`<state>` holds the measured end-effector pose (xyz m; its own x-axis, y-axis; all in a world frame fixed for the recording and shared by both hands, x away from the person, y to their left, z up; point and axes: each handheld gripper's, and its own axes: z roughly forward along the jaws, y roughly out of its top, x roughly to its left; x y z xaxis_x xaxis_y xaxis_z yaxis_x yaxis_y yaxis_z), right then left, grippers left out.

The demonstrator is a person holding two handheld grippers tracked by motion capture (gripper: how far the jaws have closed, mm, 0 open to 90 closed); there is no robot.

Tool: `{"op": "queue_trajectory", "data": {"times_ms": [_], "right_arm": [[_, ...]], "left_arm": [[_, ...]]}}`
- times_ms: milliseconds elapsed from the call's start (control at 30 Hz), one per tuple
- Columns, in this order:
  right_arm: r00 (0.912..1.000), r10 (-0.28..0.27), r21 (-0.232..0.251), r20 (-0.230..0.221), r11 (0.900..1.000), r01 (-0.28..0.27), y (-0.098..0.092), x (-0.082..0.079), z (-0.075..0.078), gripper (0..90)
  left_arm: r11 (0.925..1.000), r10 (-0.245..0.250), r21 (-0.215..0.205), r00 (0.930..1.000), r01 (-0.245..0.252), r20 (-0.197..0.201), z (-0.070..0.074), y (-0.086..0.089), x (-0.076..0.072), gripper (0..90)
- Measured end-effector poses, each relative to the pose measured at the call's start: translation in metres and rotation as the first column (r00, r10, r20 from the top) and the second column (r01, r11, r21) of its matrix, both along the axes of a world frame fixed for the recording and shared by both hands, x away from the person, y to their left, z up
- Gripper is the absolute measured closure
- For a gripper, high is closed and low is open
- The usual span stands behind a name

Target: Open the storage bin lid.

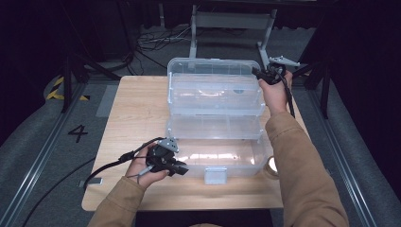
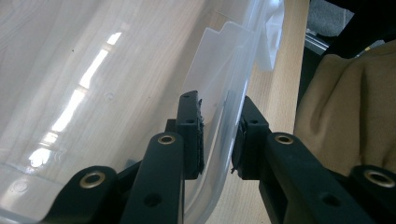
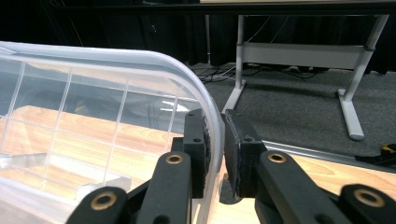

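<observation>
A clear plastic organiser box stands open on the wooden table (image 1: 137, 118). It has a deep base (image 1: 236, 158), a divided tray (image 1: 215, 126) and a raised lid (image 1: 215, 87). My left gripper (image 1: 181, 168) is at the base's near left corner. In the left gripper view its jaws (image 2: 218, 100) straddle the clear wall (image 2: 219, 140), one pad inside and one outside, shut on it. My right gripper (image 1: 258, 72) is at the lid's top right corner. Its pads (image 3: 213, 115) are shut on the lid's curved rim (image 3: 187, 74).
A grey latch (image 1: 215, 176) hangs on the base's front. A roll of tape (image 1: 272, 165) lies by the base's right end, partly under my right sleeve. Beyond the table stand a grey metal frame (image 1: 231, 21) and floor cables (image 1: 151, 42).
</observation>
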<state>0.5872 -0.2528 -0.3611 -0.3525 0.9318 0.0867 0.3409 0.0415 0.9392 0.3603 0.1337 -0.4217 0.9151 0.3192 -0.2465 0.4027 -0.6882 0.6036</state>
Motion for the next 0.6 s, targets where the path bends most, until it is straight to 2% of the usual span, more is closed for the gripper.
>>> {"op": "queue_trajectory", "data": {"times_ms": [233, 300, 600], "right_arm": [[0.9996, 0.023, 0.004, -0.019, 1.000, -0.023, -0.003, 0.006, -0.007, 80.8], [0.9992, 0.027, 0.023, -0.028, 0.999, -0.026, -0.004, 0.007, -0.009, 80.8], [0.9984, 0.032, 0.026, -0.048, 0.999, -0.030, -0.005, 0.012, -0.016, 80.8]], "left_arm": [[1.0000, 0.000, -0.002, 1.0000, 0.000, -0.002, 0.000, 0.000, 0.000, 75.9], [1.0000, 0.000, -0.002, 1.0000, 0.000, -0.002, 0.000, 0.000, 0.000, 75.9], [1.0000, -0.002, -0.002, 1.0000, 0.002, -0.002, 0.000, 0.000, 0.000, 76.0]]}}
